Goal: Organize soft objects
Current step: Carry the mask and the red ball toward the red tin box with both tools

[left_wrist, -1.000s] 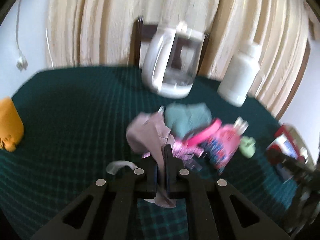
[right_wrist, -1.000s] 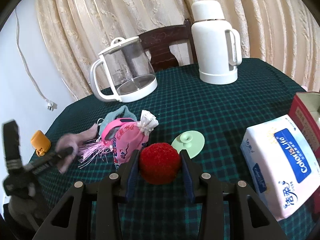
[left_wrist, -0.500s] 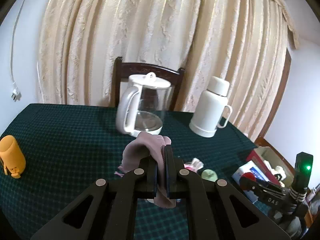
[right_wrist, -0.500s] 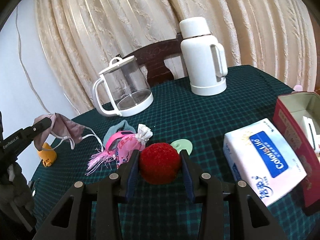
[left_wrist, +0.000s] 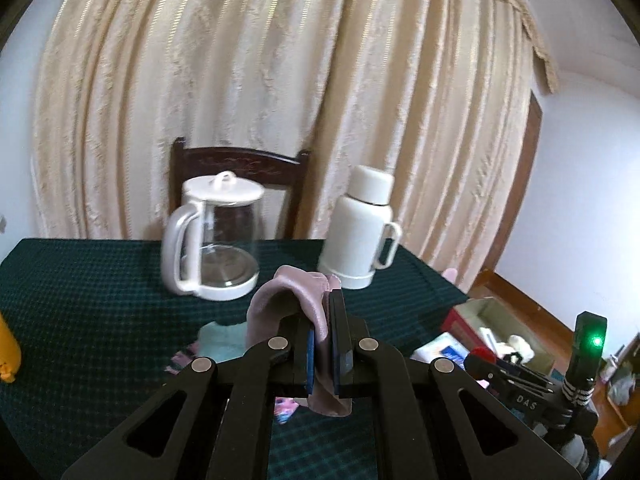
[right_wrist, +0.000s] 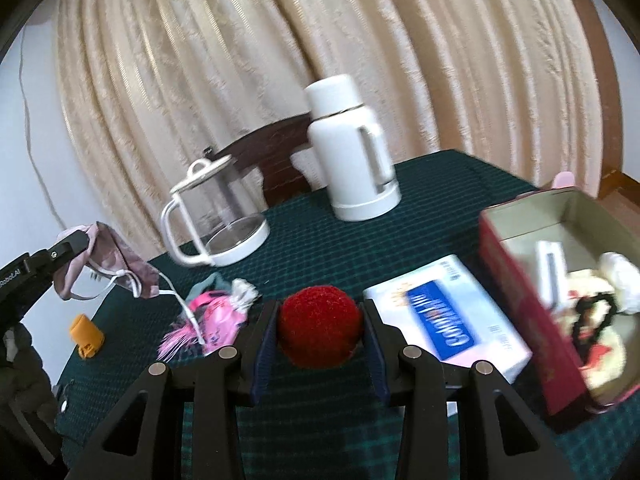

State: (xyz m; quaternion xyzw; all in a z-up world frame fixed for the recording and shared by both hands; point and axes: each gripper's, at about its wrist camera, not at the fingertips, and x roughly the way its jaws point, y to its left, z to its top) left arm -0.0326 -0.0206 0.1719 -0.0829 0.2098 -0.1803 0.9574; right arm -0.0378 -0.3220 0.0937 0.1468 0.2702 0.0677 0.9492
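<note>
A table (right_wrist: pixel 440 184) covered in dark green checked cloth fills both views, backed by a cream ribbed curtain (left_wrist: pixel 280 80) and a dark wooden chair (left_wrist: pixel 240 164). At the right in the right wrist view stands an open red box (right_wrist: pixel 516 276) with a pale inner wall, in which soft items are seen, blurred. Left of it lies a white soft pack (right_wrist: pixel 448 312) with a blue label; its lettering is smeared by motion and only a word beginning "Color" can be made out. At the far side stand a smooth white flask (right_wrist: pixel 352 148) with a handle and a clear glass kettle (right_wrist: pixel 216 216) with a white lid and handle.

The right gripper (right_wrist: pixel 320 328) is closed on a fuzzy red ball (right_wrist: pixel 318 326), round and coarse-textured, pressed between the blue pads above the cloth. The left gripper (left_wrist: pixel 322 344) is clamped tight on a mauve fabric face mask (left_wrist: pixel 288 296), which is held in the air, its white ear loops hanging (seen from the right wrist). "DAS" can be read on the right gripper's body in the left wrist view.

On the cloth near the kettle lie a pink printed pouch (right_wrist: pixel 220 316) with a tassel and a teal cloth (left_wrist: pixel 224 340). At the left edge lies a small orange cylinder (right_wrist: pixel 86 334).
</note>
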